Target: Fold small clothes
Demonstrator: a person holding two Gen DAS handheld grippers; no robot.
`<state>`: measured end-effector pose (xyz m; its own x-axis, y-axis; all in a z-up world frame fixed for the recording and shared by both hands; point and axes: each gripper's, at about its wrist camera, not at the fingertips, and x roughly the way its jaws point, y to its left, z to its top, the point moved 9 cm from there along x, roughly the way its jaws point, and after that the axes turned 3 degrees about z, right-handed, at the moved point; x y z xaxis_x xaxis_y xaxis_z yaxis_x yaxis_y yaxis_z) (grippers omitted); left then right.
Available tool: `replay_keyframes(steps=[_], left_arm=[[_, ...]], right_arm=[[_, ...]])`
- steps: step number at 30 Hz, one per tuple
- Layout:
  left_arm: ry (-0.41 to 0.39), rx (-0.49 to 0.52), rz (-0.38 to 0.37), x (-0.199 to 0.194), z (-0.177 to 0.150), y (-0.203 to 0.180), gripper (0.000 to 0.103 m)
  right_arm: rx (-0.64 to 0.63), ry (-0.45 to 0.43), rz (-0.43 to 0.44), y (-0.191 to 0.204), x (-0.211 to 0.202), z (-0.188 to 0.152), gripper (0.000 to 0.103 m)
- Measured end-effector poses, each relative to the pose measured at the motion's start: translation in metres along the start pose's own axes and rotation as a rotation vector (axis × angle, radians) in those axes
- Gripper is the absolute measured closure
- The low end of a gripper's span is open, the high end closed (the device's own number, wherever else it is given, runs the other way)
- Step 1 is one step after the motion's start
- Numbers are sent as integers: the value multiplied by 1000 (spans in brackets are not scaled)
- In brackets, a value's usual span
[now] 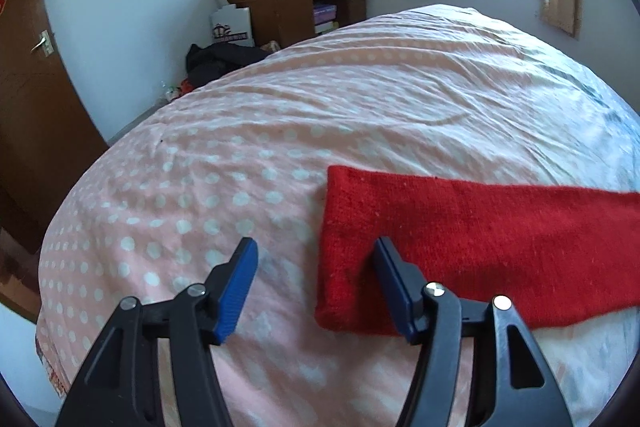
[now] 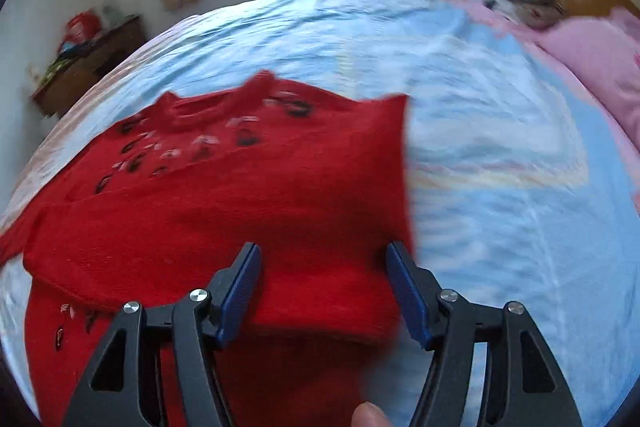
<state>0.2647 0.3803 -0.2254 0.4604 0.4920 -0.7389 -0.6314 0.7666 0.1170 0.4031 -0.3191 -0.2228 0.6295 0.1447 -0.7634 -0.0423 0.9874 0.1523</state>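
Both tongs wide open over the bed [image 1: 360, 99]

Left tongs [image 1: 316, 287] straddle the sleeve edge — right tongs [image 2: 324, 291] hover above the red sweater [image 2: 248, 195], gripping nothing.

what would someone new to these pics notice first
The bright red sweater grabs the eye, spread on the bed with part already folded over itself and dark and white motifs near its collar. One sleeve stretches onto the pink polka-dot cover, right at the open left gripper. The right gripper is open too, over the sweater's edge.
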Motion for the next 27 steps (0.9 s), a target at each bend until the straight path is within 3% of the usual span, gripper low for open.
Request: replay_keyframes(steps=[5,12,13,20,27], left_arm=[[-17,18,-12,-1,-3,-5,44],[-9,3,-95,-5,-4,-17,78],[-10,-10,-112,-5,-3,-17,86],[26,-114,-237,-16,3,-11,91],[-38,-157,-331,-59,37,-9,92]], right_arm=[[24,-37,7,0,-38,-15,37],[-131,-13,57,48,-83,-76,37],[-135,-7,74,52,-88,-87,37],[-146,4,118,68,-103,-121,36],[-171,-28,169,87,-133,-127,36]])
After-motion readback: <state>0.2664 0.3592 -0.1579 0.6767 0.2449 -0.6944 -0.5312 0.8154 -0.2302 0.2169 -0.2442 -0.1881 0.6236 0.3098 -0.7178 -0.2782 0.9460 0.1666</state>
